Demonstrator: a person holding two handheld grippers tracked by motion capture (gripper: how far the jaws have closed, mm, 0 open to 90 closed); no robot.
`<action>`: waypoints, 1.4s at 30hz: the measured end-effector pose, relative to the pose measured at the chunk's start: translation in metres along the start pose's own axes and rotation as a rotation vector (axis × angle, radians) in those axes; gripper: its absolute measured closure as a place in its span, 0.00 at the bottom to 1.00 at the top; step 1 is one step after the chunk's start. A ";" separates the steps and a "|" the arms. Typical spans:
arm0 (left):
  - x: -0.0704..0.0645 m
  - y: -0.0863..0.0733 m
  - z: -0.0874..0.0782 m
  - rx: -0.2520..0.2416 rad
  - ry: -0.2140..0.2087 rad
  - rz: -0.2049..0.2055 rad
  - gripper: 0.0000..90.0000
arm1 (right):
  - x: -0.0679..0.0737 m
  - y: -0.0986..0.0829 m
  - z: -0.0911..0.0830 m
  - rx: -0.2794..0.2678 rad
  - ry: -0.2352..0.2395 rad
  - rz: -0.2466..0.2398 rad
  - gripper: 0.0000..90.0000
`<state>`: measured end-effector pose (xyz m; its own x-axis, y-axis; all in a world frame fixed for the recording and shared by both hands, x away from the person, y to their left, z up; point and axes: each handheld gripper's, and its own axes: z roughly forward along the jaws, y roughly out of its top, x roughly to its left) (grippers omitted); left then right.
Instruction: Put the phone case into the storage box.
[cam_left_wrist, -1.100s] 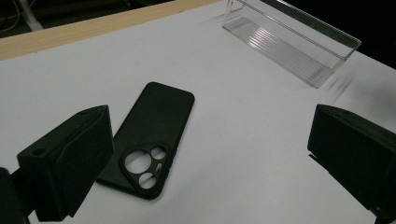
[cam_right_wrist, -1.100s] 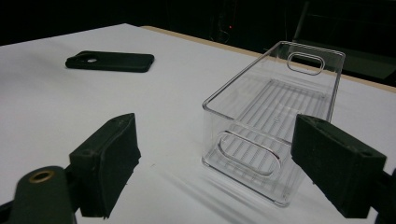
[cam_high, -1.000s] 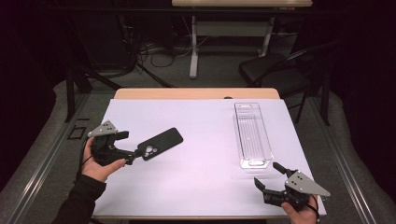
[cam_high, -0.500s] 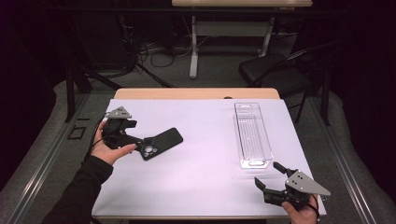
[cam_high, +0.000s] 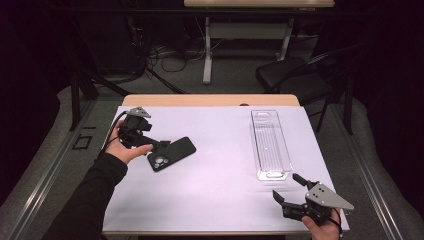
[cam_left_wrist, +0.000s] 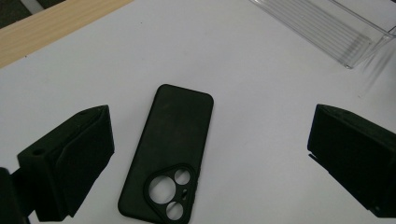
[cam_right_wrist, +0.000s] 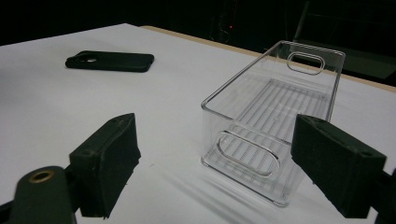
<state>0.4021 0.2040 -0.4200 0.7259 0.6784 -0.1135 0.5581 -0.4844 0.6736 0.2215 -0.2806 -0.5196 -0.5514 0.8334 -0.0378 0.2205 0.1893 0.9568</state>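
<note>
Left gripper view puts the phone case (cam_left_wrist: 167, 156) straight ahead between the wide-open jaws of the left hand-held gripper (cam_high: 161, 145), its long axis pointing away; this gripper is nearer.

1. Table (cam_high: 220, 200) lit bright from above; room beyond it nearly black.
2. Shadows soft and short under the bin (cam_right_wrist: 275, 135).
3. Faint glare streaks on the bin's clear walls.
4. Gripper views: near jaws soft, slightly blurred.
5. High view grainy, low in detail.
</note>
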 end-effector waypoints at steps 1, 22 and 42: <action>0.002 0.001 0.003 0.018 0.006 0.003 0.01 | 0.000 0.000 0.000 0.001 0.000 0.004 0.16; 0.015 0.022 0.024 0.202 0.072 0.085 0.02 | 0.000 -0.001 0.001 0.002 0.003 -0.002 0.16; 0.029 0.035 0.049 0.296 0.055 0.088 0.08 | 0.000 -0.002 0.003 0.008 0.017 0.009 0.16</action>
<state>0.4622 0.1803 -0.4355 0.7584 0.6515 -0.0193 0.5928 -0.6772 0.4359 0.2234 -0.2793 -0.5222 -0.5632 0.8260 -0.0241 0.2318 0.1859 0.9548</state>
